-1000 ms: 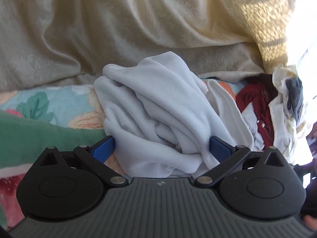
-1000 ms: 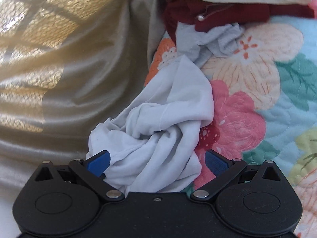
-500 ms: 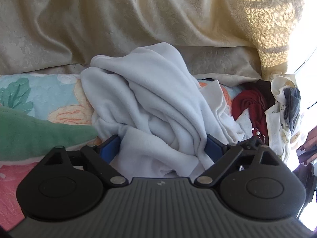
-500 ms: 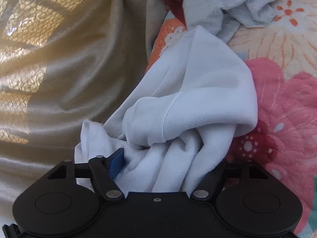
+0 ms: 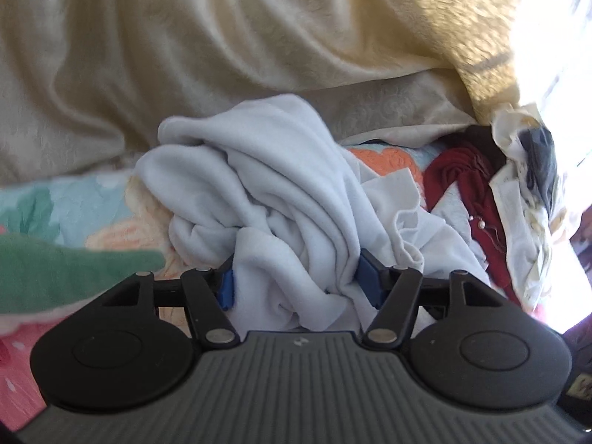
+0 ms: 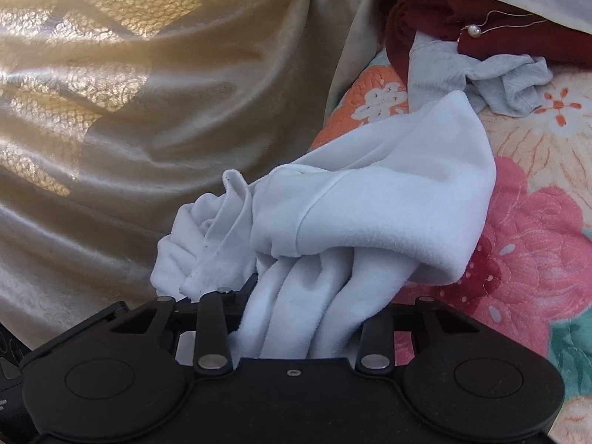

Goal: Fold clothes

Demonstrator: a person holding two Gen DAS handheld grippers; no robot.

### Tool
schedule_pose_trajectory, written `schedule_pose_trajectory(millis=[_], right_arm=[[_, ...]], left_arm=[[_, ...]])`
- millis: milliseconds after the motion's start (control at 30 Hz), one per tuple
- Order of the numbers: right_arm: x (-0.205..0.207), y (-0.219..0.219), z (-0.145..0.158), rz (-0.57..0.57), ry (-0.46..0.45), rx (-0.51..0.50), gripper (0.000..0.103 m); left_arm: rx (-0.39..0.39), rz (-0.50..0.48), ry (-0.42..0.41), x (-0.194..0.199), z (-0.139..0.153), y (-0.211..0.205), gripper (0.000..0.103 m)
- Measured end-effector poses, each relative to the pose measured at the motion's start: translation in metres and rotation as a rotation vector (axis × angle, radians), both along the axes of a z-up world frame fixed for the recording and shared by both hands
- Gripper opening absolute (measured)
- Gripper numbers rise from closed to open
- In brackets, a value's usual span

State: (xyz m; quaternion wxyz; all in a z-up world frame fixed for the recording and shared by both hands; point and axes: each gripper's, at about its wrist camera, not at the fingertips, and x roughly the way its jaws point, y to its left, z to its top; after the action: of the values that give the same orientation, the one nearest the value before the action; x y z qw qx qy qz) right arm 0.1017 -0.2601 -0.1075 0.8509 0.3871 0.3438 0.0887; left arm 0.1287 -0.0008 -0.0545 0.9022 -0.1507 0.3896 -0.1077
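Gripping the crumpled white fleece garment (image 5: 281, 199) from two sides, we have the left gripper (image 5: 296, 285) with its jaws clamped on a thick bunch of cloth, and the right gripper (image 6: 303, 318) likewise pinching folds that fill its jaws. The garment (image 6: 370, 214) lies bunched on the floral quilt (image 6: 525, 192) of the bed, against the cream curtain (image 5: 222, 44). Just beyond it sit a dark red garment (image 5: 466, 177) and a grey one (image 6: 499, 77). A green cloth (image 5: 55, 266) lies at the left.

A bedroom at home: a bed under a quilted floral bedspread (image 6: 529, 199), a sunlit cream damask curtain (image 6: 148, 111) beside it, and loose clothes (image 5: 481, 199) heaped on top.
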Motion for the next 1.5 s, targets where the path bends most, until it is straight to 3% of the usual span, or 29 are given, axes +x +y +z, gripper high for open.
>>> schedule_pose_trajectory(millis=[100, 300, 533, 633, 767, 1033, 1200, 1300, 1500], right_arm=[[-0.012, -0.008, 0.002, -0.028, 0.020, 0.024, 0.043], [-0.038, -0.033, 0.001, -0.067, 0.054, 0.074, 0.043], [-0.088, -0.056, 0.032, -0.085, 0.031, -0.030, 0.042], [-0.120, -0.079, 0.045, -0.142, 0.029, 0.052, 0.043], [-0.162, -0.096, 0.062, -0.186, 0.028, 0.008, 0.042], [-0.245, -0.134, 0.077, -0.153, 0.061, -0.033, 0.042], [-0.299, -0.148, 0.094, -0.152, 0.074, -0.132, 0.042], [-0.330, -0.168, 0.099, -0.165, 0.079, -0.134, 0.042], [-0.379, -0.198, 0.111, -0.125, 0.041, -0.180, 0.042]], left_arm=[[0.084, -0.061, -0.054, -0.009, 0.010, -0.023, 0.059], [0.057, -0.161, -0.017, -0.014, 0.012, -0.041, 0.059], [-0.063, -0.284, 0.043, -0.048, 0.023, -0.061, 0.059], [-0.133, -0.301, 0.083, -0.068, 0.024, -0.078, 0.059], [-0.178, -0.370, 0.143, -0.090, 0.025, -0.099, 0.059], [-0.152, -0.452, 0.188, -0.168, 0.035, -0.149, 0.059], [-0.065, -0.479, 0.194, -0.227, 0.054, -0.190, 0.059], [-0.008, -0.510, 0.177, -0.261, 0.068, -0.216, 0.059], [-0.009, -0.498, 0.195, -0.306, 0.077, -0.241, 0.059]])
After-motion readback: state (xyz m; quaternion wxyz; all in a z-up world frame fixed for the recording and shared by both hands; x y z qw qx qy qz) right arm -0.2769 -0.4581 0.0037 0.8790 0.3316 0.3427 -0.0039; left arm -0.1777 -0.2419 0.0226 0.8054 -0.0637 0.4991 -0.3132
